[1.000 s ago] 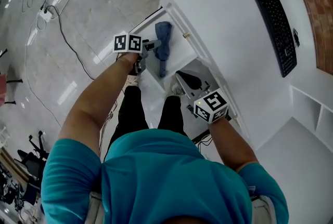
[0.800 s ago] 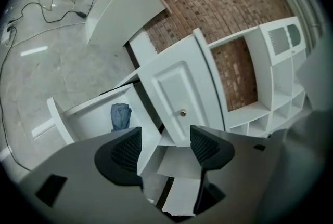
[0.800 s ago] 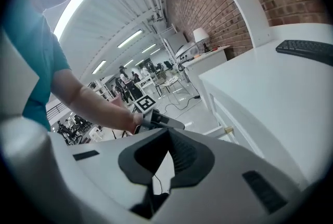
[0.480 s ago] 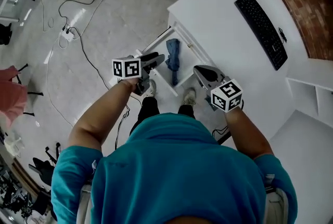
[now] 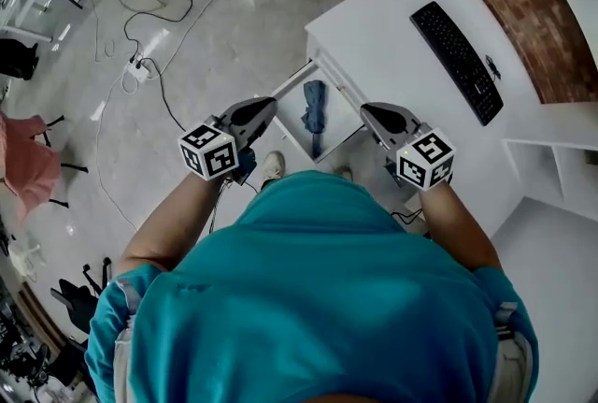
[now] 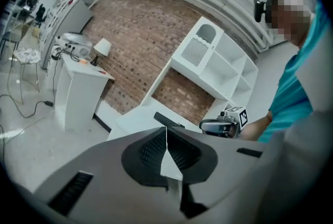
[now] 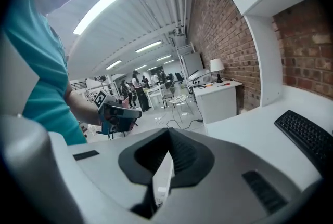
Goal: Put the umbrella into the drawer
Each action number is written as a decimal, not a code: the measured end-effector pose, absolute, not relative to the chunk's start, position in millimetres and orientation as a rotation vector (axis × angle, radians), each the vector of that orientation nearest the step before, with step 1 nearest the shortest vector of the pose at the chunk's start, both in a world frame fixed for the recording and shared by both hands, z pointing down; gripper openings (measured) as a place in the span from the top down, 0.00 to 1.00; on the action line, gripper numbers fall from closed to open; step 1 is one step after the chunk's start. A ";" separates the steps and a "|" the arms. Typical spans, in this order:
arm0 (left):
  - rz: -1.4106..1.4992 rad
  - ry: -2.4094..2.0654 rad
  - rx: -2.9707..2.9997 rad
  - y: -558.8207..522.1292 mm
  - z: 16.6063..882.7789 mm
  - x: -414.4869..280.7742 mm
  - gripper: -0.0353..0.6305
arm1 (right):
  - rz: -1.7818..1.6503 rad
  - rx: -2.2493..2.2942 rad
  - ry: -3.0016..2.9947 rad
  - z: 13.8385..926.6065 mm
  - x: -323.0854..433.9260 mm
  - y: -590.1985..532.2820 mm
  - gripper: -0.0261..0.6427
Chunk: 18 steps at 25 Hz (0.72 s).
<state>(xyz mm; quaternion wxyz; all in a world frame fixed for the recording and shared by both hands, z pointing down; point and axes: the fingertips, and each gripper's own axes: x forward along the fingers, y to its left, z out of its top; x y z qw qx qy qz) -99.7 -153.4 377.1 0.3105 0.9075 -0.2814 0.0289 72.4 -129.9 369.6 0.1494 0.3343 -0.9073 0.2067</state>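
Two grippers are up in front of us, one in each hand. On the left, the left gripper [image 5: 269, 105] hangs over the grey floor [image 5: 187, 27], just beside the open drawer. Its two jaws are shut tight, tip against tip. Nothing is between them. We see this best in the left gripper view, where the dark pads meet in one thin line. Its cube with black and white squares [image 5: 207, 150] sits close to our hand.

In the middle, the drawer [image 5: 338, 119] stands open at the front of the white desk [image 5: 392, 41]. The blue umbrella [image 5: 315, 108] lies folded up inside the drawer, with white drawer bottom showing on both sides of it. Neither gripper touches the umbrella. It lies between the two gripper tips as we look down.

On the right, the right gripper [image 5: 367, 109] hangs by the drawer's right side, near the edge of the desk. Its jaws are shut too, and the right gripper view shows nothing held in them. Its own cube [image 5: 425, 159] sits by our right hand.

Farther right, a black keyboard [image 5: 456, 60] lies on the desk top, well apart from both grippers. A red brick wall [image 5: 533, 8] runs behind the desk.
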 end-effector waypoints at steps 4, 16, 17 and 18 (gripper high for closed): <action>0.010 -0.812 2.468 -149.7 334.5 -108.9 0.92 | 0.567 0.962 -2.652 341.6 80.1 -129.3 0.93; 0.005 -0.871 2.589 -132.7 295.8 -102.1 0.92 | 0.561 0.956 -2.718 311.9 82.7 -124.8 0.93; 0.006 -0.871 2.594 -132.7 295.3 -101.0 0.92 | 0.565 0.951 -2.718 312.4 81.8 -124.9 0.93; 0.006 -0.872 2.599 -132.8 294.7 -100.4 0.92 | 0.569 0.946 -2.718 312.6 80.5 -125.1 0.93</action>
